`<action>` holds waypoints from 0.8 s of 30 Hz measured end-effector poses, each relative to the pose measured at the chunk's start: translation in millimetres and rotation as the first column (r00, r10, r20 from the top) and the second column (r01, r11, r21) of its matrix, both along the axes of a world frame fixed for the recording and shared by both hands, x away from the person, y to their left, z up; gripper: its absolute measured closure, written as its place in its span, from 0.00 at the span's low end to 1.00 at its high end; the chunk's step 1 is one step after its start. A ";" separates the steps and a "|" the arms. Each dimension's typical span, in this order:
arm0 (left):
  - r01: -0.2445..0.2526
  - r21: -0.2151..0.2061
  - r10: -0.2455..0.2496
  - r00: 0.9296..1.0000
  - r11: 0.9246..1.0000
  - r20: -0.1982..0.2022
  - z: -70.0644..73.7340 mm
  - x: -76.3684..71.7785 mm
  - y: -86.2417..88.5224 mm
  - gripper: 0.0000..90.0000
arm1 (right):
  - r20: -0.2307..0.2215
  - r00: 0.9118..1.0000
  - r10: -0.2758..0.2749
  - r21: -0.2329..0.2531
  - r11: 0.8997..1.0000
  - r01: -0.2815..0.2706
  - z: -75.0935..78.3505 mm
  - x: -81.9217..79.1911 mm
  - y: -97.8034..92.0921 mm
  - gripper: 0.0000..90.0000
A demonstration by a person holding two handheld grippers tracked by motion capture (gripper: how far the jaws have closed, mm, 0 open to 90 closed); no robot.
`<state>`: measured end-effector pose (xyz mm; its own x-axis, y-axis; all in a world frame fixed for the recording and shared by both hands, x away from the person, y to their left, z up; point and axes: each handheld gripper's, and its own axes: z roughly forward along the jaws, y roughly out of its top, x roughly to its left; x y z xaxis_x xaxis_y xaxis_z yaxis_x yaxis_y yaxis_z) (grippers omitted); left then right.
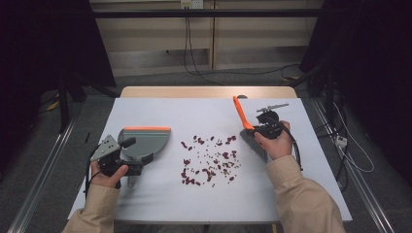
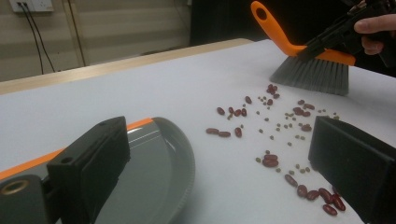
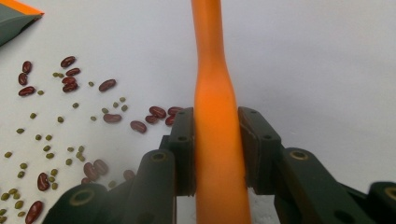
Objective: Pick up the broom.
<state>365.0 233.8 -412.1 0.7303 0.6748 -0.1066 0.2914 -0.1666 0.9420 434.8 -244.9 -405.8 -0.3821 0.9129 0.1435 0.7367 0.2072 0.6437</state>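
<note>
Red beans and small green beans lie scattered over the middle of the white table. A grey dustpan with an orange lip rests flat to their left. My left gripper is over its near edge, open; in the left gripper view the jaws of the left gripper stand wide apart, the left one above the dustpan, with the beans ahead. My right gripper is shut on the orange handle of a brush. The brush bristles touch the table right of the beans. That handle sits clamped in the right gripper.
A bare wooden strip runs along the table's far edge. Cables trail over the floor on the right, and metal rails flank the table. The far half of the white sheet holds nothing.
</note>
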 end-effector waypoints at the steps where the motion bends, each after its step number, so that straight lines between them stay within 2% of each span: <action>1: 0.001 -0.001 -0.001 1.000 1.000 0.000 0.0 0.1 -0.2 0.06 | 0.003 1.000 -0.001 0.000 1.000 0.001 -0.1 -0.3 0.1 0.76; 10: -0.001 -0.001 0.001 1.000 1.000 0.000 -0.2 -1.2 -0.2 0.06 | 0.032 0.999 0.012 -0.007 1.000 -0.012 1.0 -4.6 -0.3 0.68; 15: -0.003 0.002 0.003 1.000 1.000 0.002 0.7 -2.9 0.7 0.06 | 0.057 0.998 0.023 0.002 1.000 -0.023 3.0 -11.1 -1.3 0.58; 17: -0.005 0.003 0.005 1.000 1.000 0.005 1.2 -3.6 0.8 0.06 | 0.065 0.997 0.037 0.009 0.999 -0.037 4.1 -14.7 -1.8 0.50; 22: -0.009 0.007 0.009 1.000 1.000 0.001 -0.1 -5.1 1.7 0.06 | 0.096 0.994 0.055 -0.018 0.998 -0.053 8.0 -27.1 -3.2 0.44; 24: -0.011 0.006 0.011 1.000 1.000 0.002 -0.1 -5.3 1.6 0.06 | 0.084 0.994 0.067 -0.026 0.998 -0.065 7.5 -29.0 -4.8 0.43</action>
<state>359.8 235.4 -412.2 0.7229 0.6836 -0.1008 0.2912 -0.1691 0.9416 405.8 -249.7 -398.3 -0.4513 0.8881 0.0872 0.6642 0.2691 0.6974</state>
